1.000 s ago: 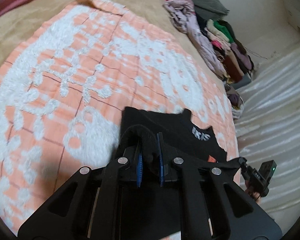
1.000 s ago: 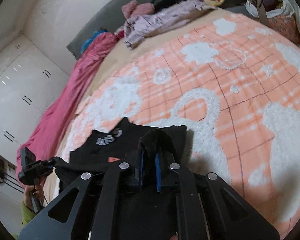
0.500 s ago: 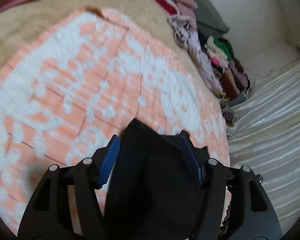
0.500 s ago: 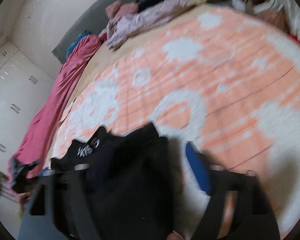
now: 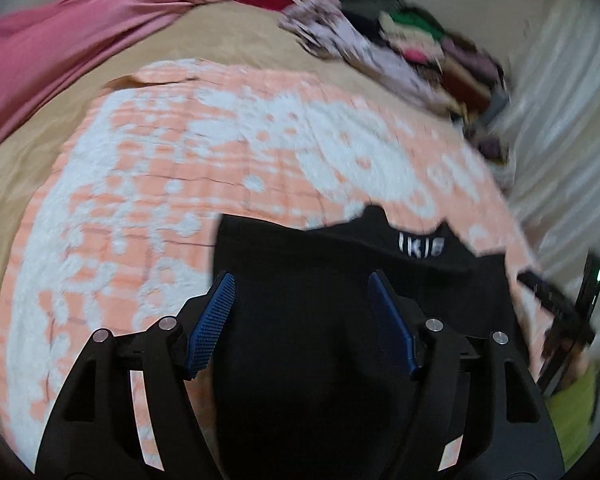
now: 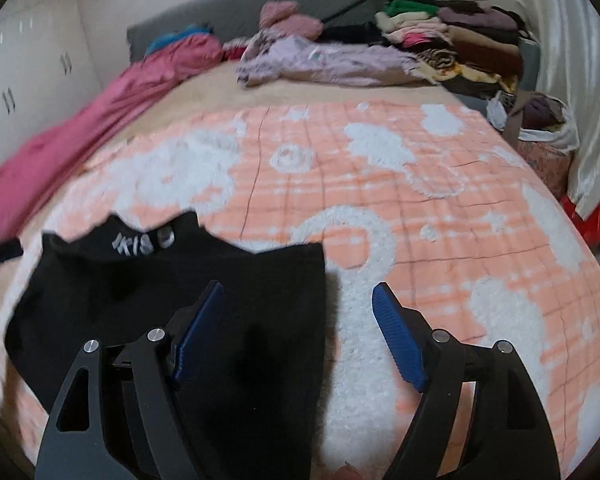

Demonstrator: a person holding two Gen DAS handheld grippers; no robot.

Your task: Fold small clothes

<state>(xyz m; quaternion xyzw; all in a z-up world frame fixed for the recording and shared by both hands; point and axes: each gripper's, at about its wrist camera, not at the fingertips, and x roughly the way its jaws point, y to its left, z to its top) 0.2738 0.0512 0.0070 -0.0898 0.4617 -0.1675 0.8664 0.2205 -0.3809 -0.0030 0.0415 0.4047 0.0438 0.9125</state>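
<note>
A small black garment (image 5: pixel 324 280) with white letters near its collar lies flat on the orange-and-white blanket (image 5: pixel 180 168). It also shows in the right wrist view (image 6: pixel 148 280). My left gripper (image 5: pixel 302 292) is open and empty above the garment's left part, its blue pads spread wide. My right gripper (image 6: pixel 298 300) is open and empty over the garment's right edge, with its right pad above the blanket (image 6: pixel 420 208). The other gripper shows at the right edge of the left wrist view (image 5: pixel 560 304).
A pink cover (image 6: pixel 80 128) lies along the bed's left side. A lilac garment (image 6: pixel 324 60) and a stack of folded clothes (image 6: pixel 452 40) sit at the far end. A bag (image 6: pixel 540 128) stands at the far right by pale curtains (image 5: pixel 560 120).
Both grippers were shut on the garment's edges a second ago. They have opened, let the cloth drop flat onto the blanket, and drawn back above it.
</note>
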